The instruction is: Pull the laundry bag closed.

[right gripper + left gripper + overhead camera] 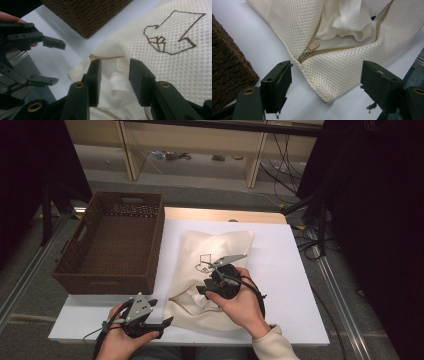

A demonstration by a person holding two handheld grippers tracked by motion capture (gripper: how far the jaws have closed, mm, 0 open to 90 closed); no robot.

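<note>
A cream mesh laundry bag (pixel 215 255) with a brown printed outline lies on the white table (pixel 290 270). Its zipper is partly undone, the tan pull (pixel 314 45) sits near the bag's near-left corner, and white cloth (pixel 347 22) shows inside. My left gripper (pixel 161 312) stands open at that corner (pixel 327 80), its jaws on either side of it and apart from the mesh. My right gripper (pixel 204 282) hovers over the bag's opening, jaws partly open above the white cloth (pixel 113 82). The left gripper (pixel 58 63) also shows in the right gripper view, open.
A brown wicker basket (pixel 107 270) stands on the table's left side, close to the bag and the left gripper. Bare white tabletop lies right of the bag. Dark floor, cables and wooden furniture lie beyond the table's edges.
</note>
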